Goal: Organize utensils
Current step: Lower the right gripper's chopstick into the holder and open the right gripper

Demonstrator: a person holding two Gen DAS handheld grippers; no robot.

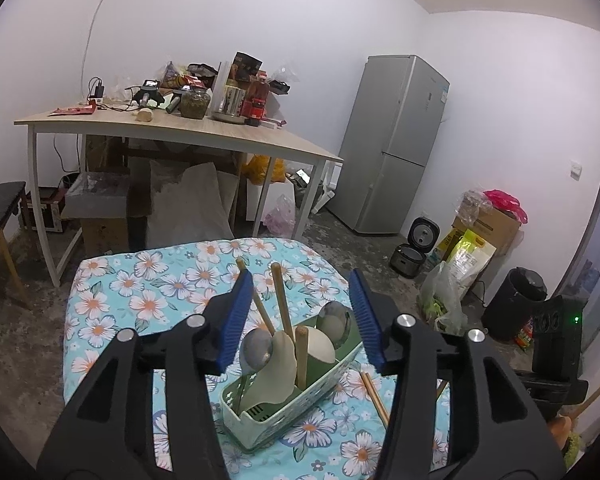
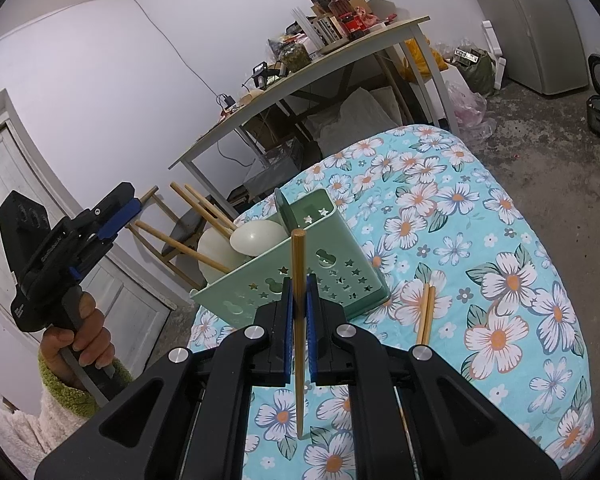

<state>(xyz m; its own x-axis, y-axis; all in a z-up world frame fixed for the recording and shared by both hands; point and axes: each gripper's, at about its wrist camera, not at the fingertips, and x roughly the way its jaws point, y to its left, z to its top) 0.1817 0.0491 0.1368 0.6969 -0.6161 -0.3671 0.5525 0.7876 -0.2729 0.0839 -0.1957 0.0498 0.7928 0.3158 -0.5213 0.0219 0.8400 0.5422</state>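
Right gripper (image 2: 299, 300) clamped on one chopstick (image 2: 299, 280), pads tight on both sides. Stick runs roughly along the finger axis: blunt end sticks out past the fingertips, in front of the caddy (image 2: 300, 276) wall; thin end points back under the gripper over the cloth (image 2: 500, 280).

Caddy is straight ahead of the right fingertips, green, star cutouts, standing on the floral cloth. Wooden-handled spoons (image 2: 256, 238) lean out of it, ahead and left of the fingers. Two more chopsticks (image 2: 425, 314) lie flat on the cloth, side by side, just right of the fingertips, beside the caddy.

Left gripper (image 1: 302, 318) wide open, holding nothing. It hangs above the caddy (image 1: 292, 396); spoon handles (image 1: 282, 304) rise up between its fingers, no contact visible. Loose sticks (image 1: 374, 396) sit below its right finger (image 1: 366, 320). Right view shows the left gripper (image 2: 116, 210) off to the left, raised, apart from the caddy.
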